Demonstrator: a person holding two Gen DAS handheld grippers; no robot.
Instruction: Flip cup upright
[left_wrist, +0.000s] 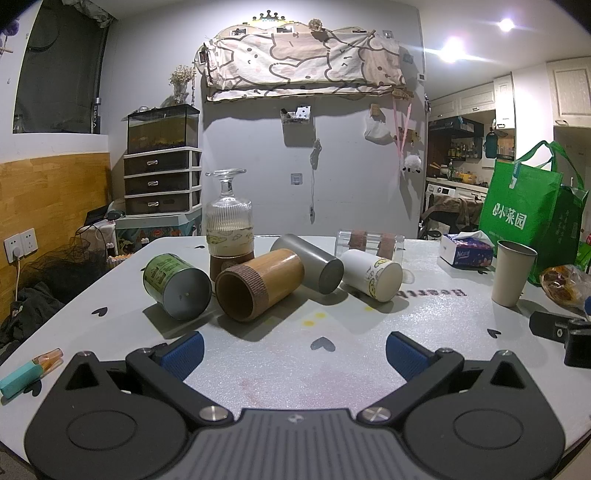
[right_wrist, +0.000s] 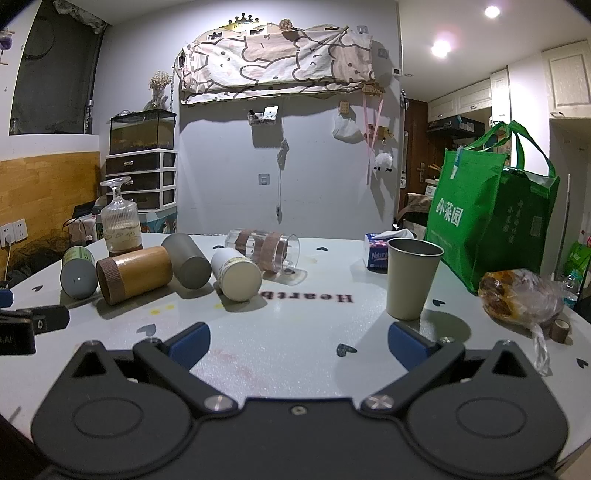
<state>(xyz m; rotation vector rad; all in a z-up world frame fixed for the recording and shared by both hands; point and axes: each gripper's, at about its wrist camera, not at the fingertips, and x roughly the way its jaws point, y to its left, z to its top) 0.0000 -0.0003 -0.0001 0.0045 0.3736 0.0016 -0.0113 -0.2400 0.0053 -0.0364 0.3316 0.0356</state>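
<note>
Several cups lie on their sides on the white table (left_wrist: 424, 317): a green cup (left_wrist: 177, 286), a bamboo cup (left_wrist: 258, 284), a grey cup (left_wrist: 310, 266), a white cup (left_wrist: 373, 273) and a clear glass (right_wrist: 264, 249). A beige metal cup (right_wrist: 412, 278) stands upright at the right; it also shows in the left wrist view (left_wrist: 511, 273). A ribbed glass goblet (left_wrist: 229, 221) stands upside down behind them. My left gripper (left_wrist: 295, 349) is open and empty, near the bamboo cup. My right gripper (right_wrist: 299, 345) is open and empty, left of the beige cup.
A green shopping bag (right_wrist: 480, 206) and a tissue box (right_wrist: 376, 251) stand at the right rear. A bag of bread (right_wrist: 517, 291) lies at the right edge. A teal item (left_wrist: 26, 373) lies at the left edge. A drawer unit (left_wrist: 162, 181) stands behind the table.
</note>
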